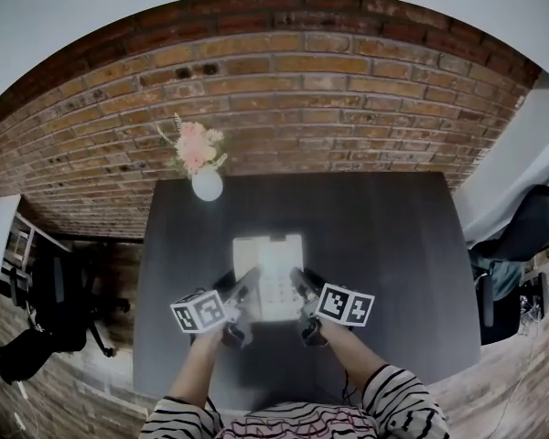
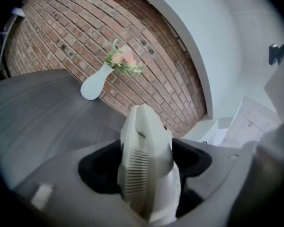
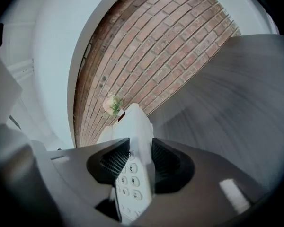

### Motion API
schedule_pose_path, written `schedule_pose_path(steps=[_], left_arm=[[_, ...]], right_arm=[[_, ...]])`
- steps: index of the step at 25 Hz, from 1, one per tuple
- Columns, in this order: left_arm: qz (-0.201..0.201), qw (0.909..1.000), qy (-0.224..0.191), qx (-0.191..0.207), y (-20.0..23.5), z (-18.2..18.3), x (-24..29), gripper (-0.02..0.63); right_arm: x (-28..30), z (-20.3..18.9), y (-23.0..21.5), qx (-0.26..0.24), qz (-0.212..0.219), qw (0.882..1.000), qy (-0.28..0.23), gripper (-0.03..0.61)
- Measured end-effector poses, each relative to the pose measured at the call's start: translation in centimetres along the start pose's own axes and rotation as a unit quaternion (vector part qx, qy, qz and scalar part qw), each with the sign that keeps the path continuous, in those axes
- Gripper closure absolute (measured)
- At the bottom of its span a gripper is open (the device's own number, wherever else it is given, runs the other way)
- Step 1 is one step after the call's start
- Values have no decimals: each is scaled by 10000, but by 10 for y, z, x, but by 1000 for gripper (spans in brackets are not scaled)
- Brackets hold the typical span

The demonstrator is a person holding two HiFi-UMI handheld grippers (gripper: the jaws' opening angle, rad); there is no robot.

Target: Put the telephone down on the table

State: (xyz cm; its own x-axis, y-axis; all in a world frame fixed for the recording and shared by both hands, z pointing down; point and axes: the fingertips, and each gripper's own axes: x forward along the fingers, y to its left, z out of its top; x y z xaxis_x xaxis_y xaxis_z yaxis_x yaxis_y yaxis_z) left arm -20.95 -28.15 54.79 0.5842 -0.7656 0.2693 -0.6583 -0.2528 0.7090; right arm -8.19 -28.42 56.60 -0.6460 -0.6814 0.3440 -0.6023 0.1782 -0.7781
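Observation:
A white desk telephone [image 1: 269, 275] with a keypad hangs over the dark table [image 1: 393, 245], carried between my two grippers. My left gripper [image 1: 243, 291] is shut on its left side, where the handset [image 2: 146, 164] with a slotted earpiece fills the gap between the jaws. On the other side my right gripper [image 1: 302, 291] is shut on the keypad edge [image 3: 132, 174], the ribbed pads pressing on both faces. Whether the telephone's base touches the tabletop is hidden.
A white vase with pink flowers [image 1: 201, 163] stands at the table's far left edge, against the brick wall [image 1: 329, 90]. A black office chair [image 1: 50, 314] stands left of the table, and a dark bag [image 1: 531, 222] lies to the right.

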Motion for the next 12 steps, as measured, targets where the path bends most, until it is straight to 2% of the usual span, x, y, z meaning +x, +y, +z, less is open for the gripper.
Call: schedule_pose_path(steps=[12], left_arm=[[118,9999,64,-66,43,27,84,281]], right_arm=[[70,48,-49,2,-116,9999,102,436]])
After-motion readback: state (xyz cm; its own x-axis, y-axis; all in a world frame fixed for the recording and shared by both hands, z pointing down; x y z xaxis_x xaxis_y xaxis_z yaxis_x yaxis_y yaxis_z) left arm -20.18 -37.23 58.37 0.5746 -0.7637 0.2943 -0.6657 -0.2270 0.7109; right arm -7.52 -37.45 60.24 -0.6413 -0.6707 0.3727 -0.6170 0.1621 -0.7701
